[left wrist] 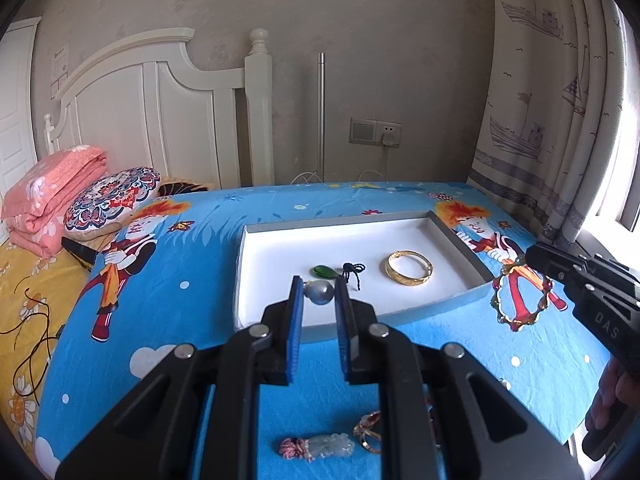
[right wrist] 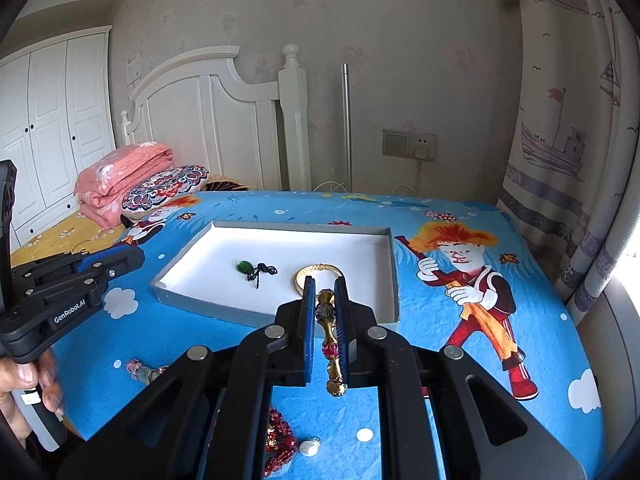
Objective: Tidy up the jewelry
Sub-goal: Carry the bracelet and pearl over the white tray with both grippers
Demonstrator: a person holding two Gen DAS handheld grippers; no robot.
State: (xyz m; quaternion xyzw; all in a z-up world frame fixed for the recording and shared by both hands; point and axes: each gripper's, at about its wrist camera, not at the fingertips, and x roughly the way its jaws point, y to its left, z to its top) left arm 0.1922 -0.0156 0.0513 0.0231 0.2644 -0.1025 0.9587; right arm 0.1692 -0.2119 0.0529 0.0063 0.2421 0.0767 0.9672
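Observation:
A white tray (left wrist: 464,252) with grey walls lies on the blue cartoon cloth; it also shows in the right wrist view (right wrist: 280,296). Inside lie a gold bangle (left wrist: 409,267), a green pendant (left wrist: 322,271) and its black cord (left wrist: 353,273). My left gripper (left wrist: 319,292) is shut on a grey pearl pendant (left wrist: 319,292) above the tray's front part. My right gripper (right wrist: 325,294) is shut on an ornate gold and red bracelet (right wrist: 330,336), seen edge-on, near the tray's front right corner. The bracelet hangs as a ring in the left wrist view (left wrist: 520,300).
On the cloth near me lie a pale jade charm with a pink cord (left wrist: 320,446), a gold and red ring piece (left wrist: 370,432), a red bead bracelet (right wrist: 280,436) and a white pearl (right wrist: 310,447). A bed with a pink quilt (right wrist: 124,184) lies left, curtains right.

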